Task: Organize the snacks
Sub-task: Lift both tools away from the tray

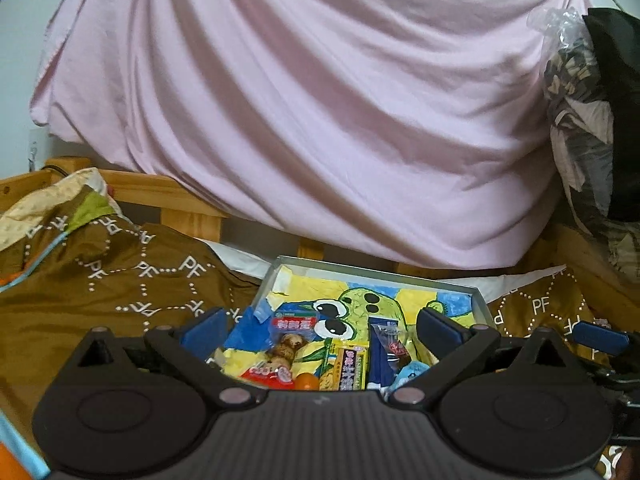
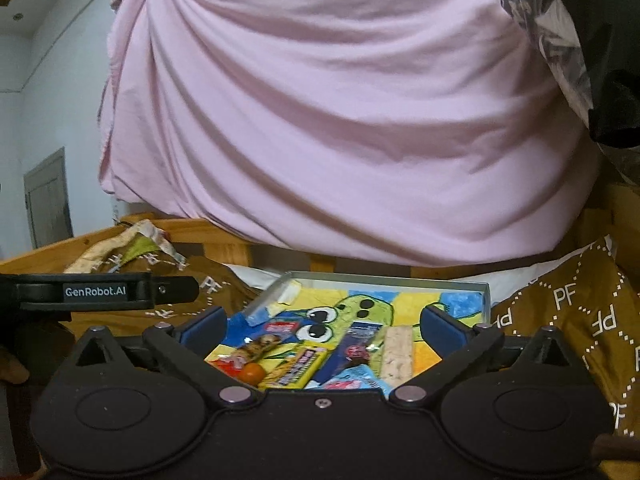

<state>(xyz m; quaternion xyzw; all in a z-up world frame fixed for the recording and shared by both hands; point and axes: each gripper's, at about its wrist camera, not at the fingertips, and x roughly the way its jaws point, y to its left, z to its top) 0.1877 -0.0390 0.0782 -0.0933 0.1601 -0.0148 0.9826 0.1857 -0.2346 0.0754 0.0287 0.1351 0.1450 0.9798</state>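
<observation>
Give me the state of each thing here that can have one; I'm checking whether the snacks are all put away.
left gripper: open, holding nothing.
right gripper: open, holding nothing.
tray: lidless, lying on the bed, snacks inside.
yellow bar packet: sealed, flat in the tray.
dark blue packet: sealed, flat in the tray.
pale cracker bar: flat in the tray, beside the dark blue packet.
orange ball: loose in the tray.
pink sheet: hung up, bunched.

Dim, soft indoor light across the pink sheet (image 1: pixel 320 112); gentle fold shadows; slight blur throughout; fisheye bending and dark corners beyond the sheet's outer edges.
</observation>
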